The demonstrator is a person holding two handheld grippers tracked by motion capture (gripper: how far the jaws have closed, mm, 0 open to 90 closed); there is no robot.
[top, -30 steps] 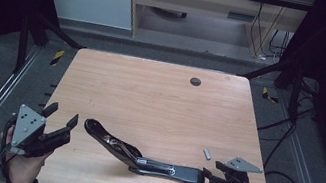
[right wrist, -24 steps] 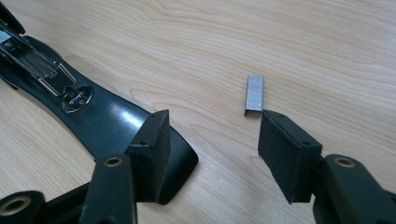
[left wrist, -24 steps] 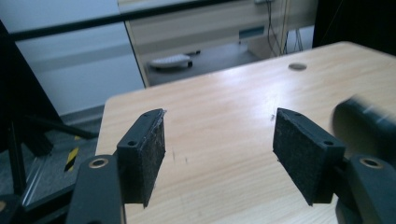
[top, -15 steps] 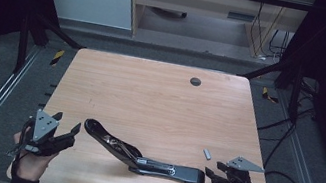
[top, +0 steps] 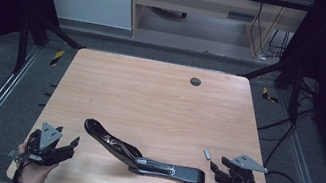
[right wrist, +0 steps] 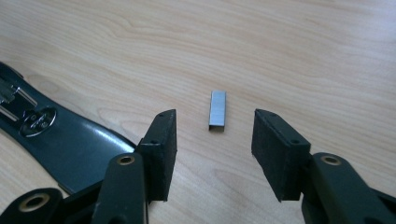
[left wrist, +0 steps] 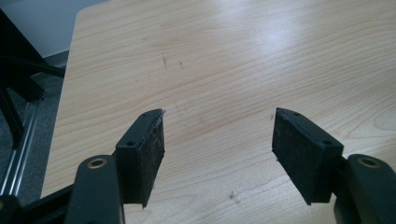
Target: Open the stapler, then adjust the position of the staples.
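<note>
We hold the left gripper [top: 71, 146] low at the near left corner of the wooden table [top: 149, 99], its jaws spread wide with nothing between them; in the left gripper view [left wrist: 218, 151] we look past the two black pads at bare wood and the table's left edge. Our right gripper [top: 216, 168] sits near the near right corner, also released, its jaws apart over the tabletop. In the right gripper view [right wrist: 214, 149] a small strip of metal staples [right wrist: 217, 110] lies flat on the wood just ahead of the gap between the pads, touching neither one. From the high view that same strip [top: 207, 154] lies just beyond and slightly left of the right gripper. An opened black stapler [top: 140, 153] stretches across the near middle of the table, one arm lying flat with its end close to the right gripper, the other arm angled up toward the left. In the right gripper view the stapler's dark end [right wrist: 70, 144] lies beside the left pad. A small dark round disc [top: 195, 81] sits in the tabletop toward the far edge, well apart from everything else.
</note>
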